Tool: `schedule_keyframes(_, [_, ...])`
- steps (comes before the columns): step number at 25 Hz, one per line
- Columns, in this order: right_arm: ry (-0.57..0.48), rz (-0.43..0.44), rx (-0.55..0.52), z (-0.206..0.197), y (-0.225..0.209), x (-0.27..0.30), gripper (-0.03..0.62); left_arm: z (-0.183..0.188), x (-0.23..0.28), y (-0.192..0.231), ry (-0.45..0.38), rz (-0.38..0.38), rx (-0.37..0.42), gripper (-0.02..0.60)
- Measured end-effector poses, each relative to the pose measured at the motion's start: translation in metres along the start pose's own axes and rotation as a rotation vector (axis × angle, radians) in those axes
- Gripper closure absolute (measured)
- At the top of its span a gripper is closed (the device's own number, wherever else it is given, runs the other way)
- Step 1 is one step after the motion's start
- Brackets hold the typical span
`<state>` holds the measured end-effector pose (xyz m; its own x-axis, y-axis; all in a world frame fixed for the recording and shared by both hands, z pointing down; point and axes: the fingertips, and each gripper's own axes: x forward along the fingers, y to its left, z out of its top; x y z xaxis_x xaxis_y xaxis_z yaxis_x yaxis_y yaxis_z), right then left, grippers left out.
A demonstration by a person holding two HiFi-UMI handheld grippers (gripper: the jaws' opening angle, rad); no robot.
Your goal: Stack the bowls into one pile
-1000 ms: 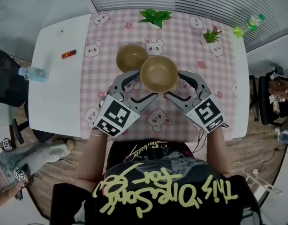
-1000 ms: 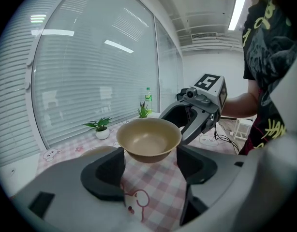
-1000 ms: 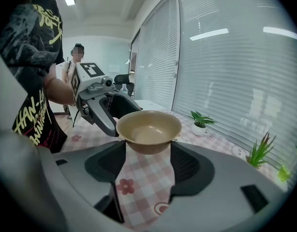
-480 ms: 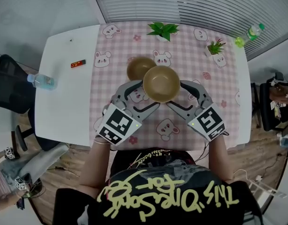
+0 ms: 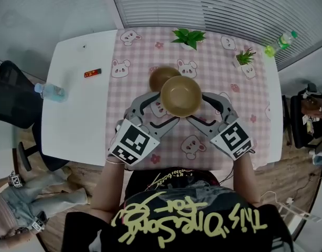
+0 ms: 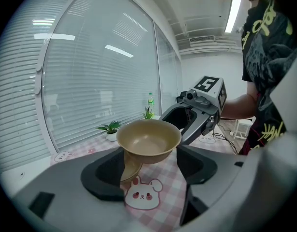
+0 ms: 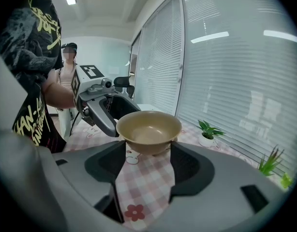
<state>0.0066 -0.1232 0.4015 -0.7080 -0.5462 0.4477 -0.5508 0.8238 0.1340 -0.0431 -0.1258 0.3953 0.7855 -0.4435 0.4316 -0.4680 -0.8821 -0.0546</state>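
Both grippers hold one tan bowl (image 5: 181, 95) up off the pink checked tablecloth (image 5: 224, 83). My left gripper (image 5: 162, 105) clasps it from the left, and my right gripper (image 5: 200, 106) from the right. In the left gripper view the raised bowl (image 6: 148, 140) sits wedged between the wide jaws of the left gripper (image 6: 151, 154). The right gripper view shows that bowl (image 7: 148, 129) between the jaws of the right gripper (image 7: 147, 151) in the same way. A second tan bowl (image 5: 160, 76) stands on the cloth just beyond, partly hidden by the raised one. It also shows in the left gripper view (image 6: 129, 166).
Two small potted plants (image 5: 189, 37) (image 5: 245, 57) stand at the table's far edge, with a green bottle (image 5: 279, 41) at the far right corner. A red object (image 5: 92, 73) and a water bottle (image 5: 51, 91) lie on the white part at the left. Another person (image 5: 24, 214) stands lower left.
Both grippers have carried the raised bowl away from me and slightly up. It now overlaps the bowl on the table more than before.
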Motion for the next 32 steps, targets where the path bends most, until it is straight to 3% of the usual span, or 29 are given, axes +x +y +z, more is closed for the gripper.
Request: schedule_keyframes(32, [0.001, 0.013, 0.024, 0.015, -0.009, 0.048, 0.301, -0.013, -0.010, 0.047, -0.006, 0.022, -0.024, 0.247])
